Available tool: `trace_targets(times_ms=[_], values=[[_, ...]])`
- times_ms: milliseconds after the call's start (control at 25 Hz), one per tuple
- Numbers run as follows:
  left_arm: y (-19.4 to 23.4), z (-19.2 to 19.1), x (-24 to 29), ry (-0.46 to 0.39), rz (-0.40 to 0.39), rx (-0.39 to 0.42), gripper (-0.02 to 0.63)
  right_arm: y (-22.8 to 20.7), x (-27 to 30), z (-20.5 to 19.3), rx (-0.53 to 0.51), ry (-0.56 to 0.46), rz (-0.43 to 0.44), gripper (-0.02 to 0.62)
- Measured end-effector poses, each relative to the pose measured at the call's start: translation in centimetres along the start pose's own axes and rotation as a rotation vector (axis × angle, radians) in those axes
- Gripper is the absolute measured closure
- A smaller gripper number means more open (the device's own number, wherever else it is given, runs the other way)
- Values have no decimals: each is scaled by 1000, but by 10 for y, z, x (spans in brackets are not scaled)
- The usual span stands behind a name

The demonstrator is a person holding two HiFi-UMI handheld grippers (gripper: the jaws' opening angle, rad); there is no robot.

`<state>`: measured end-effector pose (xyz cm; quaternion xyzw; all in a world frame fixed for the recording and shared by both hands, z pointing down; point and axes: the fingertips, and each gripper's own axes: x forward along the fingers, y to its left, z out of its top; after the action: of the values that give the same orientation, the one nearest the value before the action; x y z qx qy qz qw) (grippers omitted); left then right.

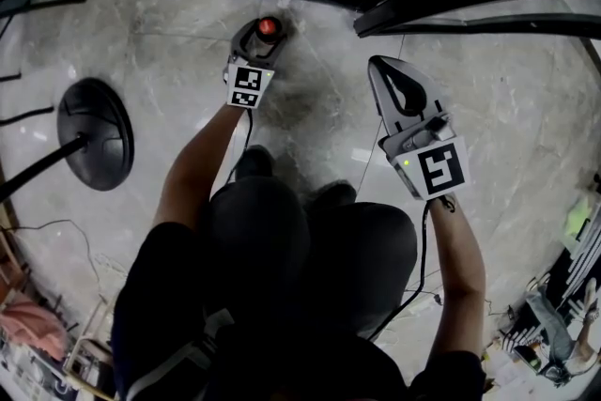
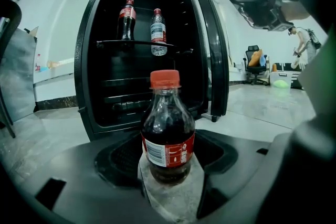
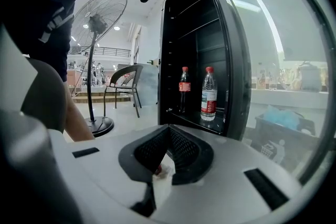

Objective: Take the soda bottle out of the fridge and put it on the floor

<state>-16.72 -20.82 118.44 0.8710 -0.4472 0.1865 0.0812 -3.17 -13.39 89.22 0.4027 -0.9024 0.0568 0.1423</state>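
The soda bottle [image 2: 167, 136], dark cola with a red cap and red label, stands upright on the marble floor just in front of the open black fridge [image 2: 100, 65]. My left gripper [image 2: 168, 162] is shut on the soda bottle low on its body, one jaw on each side. From above, the red cap [image 1: 268, 26] shows between the left gripper's [image 1: 261, 33] jaws. My white right gripper [image 1: 385, 69] hovers to the right, shut and holding nothing; its jaws [image 3: 167, 134] point toward the fridge shelf.
On a fridge shelf stand a second cola bottle [image 3: 184, 89] and a water bottle [image 3: 209, 93]. The glass fridge door [image 3: 262, 60] hangs open at the right. A standing fan's round base [image 1: 94, 131] is at the left, with a chair [image 3: 123, 86] behind it.
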Motion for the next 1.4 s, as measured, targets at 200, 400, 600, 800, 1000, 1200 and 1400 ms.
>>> trace_targets(times_ms=[200,400,600,800,1000,1200,1400], values=[[-1,4,-3,12,6,15,299,-1,-4,1,6,-5,-1,578],[-2,16,-12,-14,3,30,299,1,-3,3,5,-7,11,578],[-1,22,-29,-11,-2,53,299,1,-5,5,19,-17,12,578],[12,31,-50,-28,25,38,301,1,-7,8,28,-24,22,578],[18,58,-72,-81,15,26,302,3,-6,11,27,-27,24,578],[21,81,-93,-126,4,29,396,4,-6,16,28,-39,26,578],[26,120,-117,-193,5,25,475,2,-9,22,31,-45,23,578]])
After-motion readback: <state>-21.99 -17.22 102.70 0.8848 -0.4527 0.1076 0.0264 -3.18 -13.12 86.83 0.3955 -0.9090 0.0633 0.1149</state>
